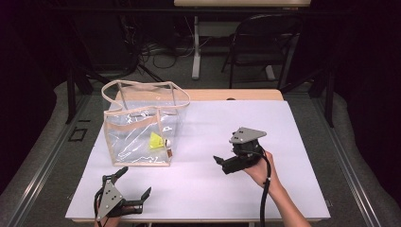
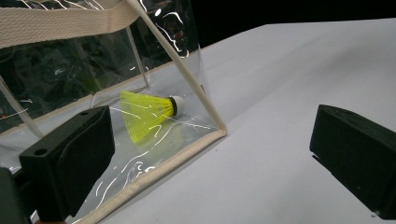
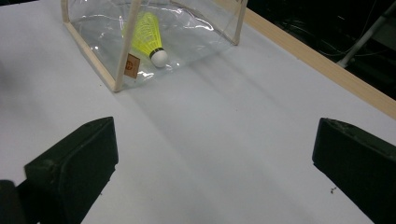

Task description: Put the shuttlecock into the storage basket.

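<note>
Shuttlecock point(image 1: 156, 141), yellow with a white cork, lies inside the clear bag point(image 1: 137, 124) on the white table point(image 1: 283, 142), near its front right corner. From the left gripper point(image 1: 134, 183) it sits at about one o'clock, near; from the right gripper point(image 1: 219, 161) at about ten o'clock, farther off. Both grippers are spread wide and empty, held low over the table, aimed at the bag

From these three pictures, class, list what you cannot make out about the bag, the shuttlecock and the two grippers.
- Small tan label on the clear bag: its mark is too small to read in the right gripper view.
- Shuttlecock: glare on the plastic blurs its feathers in the left gripper view.
- Left gripper: its handle and the hand are cut off by the bottom edge of the high view.
- Right gripper: its jaw tips merge into dark shadow in the high view.
</note>
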